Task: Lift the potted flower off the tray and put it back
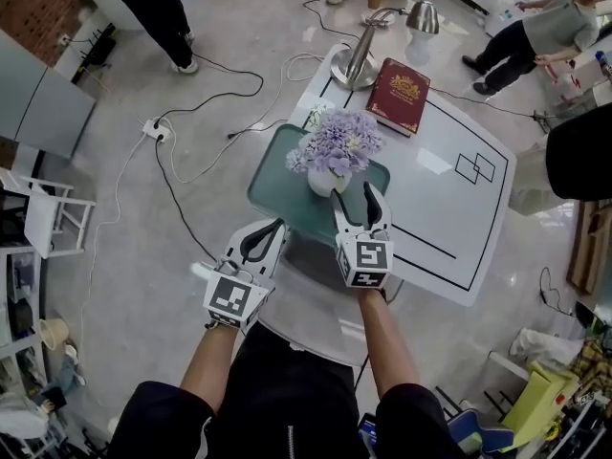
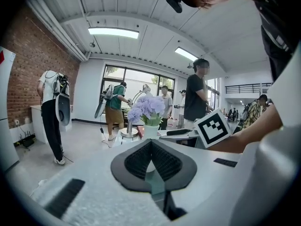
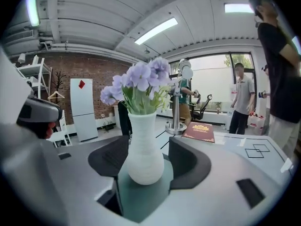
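While right fingers (image 3: 190,164) flank it, flower (image 3: 145,147) occupies tray (image 1: 273,189).

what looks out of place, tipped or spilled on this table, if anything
Nothing stands out. The flower vase stands upright on the green tray, the red book lies flat, and nothing is spilled on the table.

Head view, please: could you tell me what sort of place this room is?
Probably a lab or workshop: a power strip lies on the floor, and the white table bears marked outlines.
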The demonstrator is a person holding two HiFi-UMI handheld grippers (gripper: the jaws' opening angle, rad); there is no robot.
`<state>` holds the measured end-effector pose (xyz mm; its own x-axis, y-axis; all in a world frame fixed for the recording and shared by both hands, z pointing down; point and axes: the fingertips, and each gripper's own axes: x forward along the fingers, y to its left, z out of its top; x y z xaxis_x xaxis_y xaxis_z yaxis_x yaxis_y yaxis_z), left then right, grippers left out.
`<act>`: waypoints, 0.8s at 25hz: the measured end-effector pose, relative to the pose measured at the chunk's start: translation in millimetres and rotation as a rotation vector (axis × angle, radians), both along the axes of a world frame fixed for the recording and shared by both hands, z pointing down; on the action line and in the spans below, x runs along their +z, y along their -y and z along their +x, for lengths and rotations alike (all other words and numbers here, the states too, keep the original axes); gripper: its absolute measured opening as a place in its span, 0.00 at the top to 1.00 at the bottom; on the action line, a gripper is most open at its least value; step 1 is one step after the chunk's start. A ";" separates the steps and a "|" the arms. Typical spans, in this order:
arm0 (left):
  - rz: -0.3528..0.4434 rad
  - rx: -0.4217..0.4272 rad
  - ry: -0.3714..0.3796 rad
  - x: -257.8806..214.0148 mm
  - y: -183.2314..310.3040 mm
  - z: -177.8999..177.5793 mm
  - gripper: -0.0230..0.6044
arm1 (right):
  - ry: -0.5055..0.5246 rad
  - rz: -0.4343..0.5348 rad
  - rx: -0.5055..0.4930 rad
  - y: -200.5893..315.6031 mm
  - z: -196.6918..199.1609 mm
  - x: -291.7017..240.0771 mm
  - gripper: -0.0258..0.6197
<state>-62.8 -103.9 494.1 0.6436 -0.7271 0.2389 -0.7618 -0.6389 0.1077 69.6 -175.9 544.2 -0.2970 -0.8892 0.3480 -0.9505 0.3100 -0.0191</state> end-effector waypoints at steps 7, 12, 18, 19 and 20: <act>0.031 0.047 -0.035 -18.4 -9.1 26.5 0.96 | 0.047 0.045 0.094 -54.9 32.6 -60.1 0.92; 0.053 0.097 -0.037 -27.1 -26.6 43.6 0.96 | 0.078 0.041 0.144 -96.6 47.7 -80.7 0.95; 0.068 0.144 -0.047 -37.9 -51.3 63.0 0.96 | 0.112 0.041 0.212 -153.6 58.8 -92.8 0.95; 0.071 0.153 -0.047 -38.9 -54.8 67.0 0.96 | 0.113 0.042 0.220 -161.8 60.6 -93.5 0.95; 0.074 0.161 -0.048 -40.1 -57.9 71.1 0.96 | 0.113 0.043 0.227 -169.2 62.5 -93.9 0.95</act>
<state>8.2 -46.0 454.0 0.7623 -0.6284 0.1547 -0.6443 -0.7595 0.0895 132.0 -6.7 450.3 -0.1229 -0.9509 0.2842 -0.9885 0.0916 -0.1207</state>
